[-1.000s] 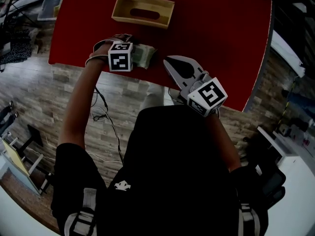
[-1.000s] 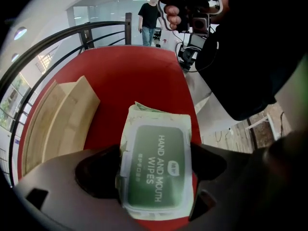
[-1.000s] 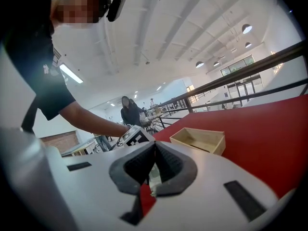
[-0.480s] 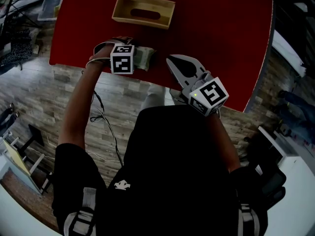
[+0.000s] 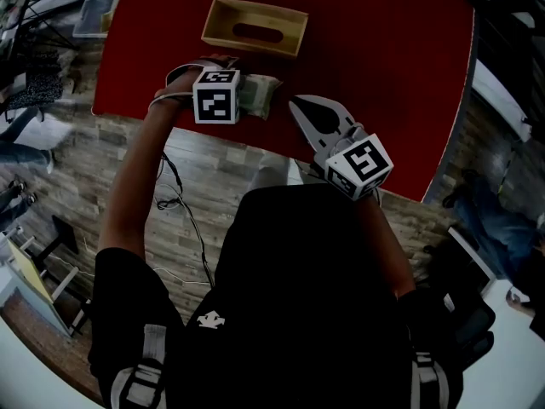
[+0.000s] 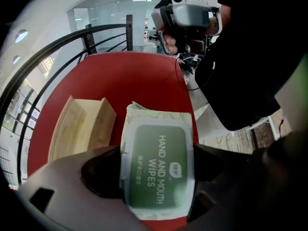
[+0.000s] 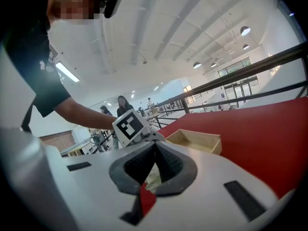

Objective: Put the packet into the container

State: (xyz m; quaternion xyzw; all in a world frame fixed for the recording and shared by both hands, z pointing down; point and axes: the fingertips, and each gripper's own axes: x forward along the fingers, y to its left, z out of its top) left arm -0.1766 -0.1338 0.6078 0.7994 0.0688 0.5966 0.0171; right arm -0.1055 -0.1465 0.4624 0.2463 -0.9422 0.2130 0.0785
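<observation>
A green and white packet [image 6: 157,150] of hand and mouth wipes sits between the jaws of my left gripper [image 5: 240,99], which is shut on its two long sides. In the head view the packet [image 5: 258,96] sticks out to the right of the marker cube, just above the red table's near edge. The open wooden container [image 5: 255,28] stands a short way beyond it, with nothing visible inside. In the left gripper view the container [image 6: 81,127] lies to the left of the packet. My right gripper [image 5: 298,107] hovers to the right of the packet, shut and holding nothing.
The red table [image 5: 383,66] stretches to the right and behind the container. A black railing [image 6: 62,44] runs past its far side. Wood-pattern floor [image 5: 77,156] and a black cable [image 5: 174,194] lie below the near edge. People stand in the background [image 7: 121,105].
My left gripper has risen a little with the packet and edged closer to the container. The right gripper has stayed where it was.
</observation>
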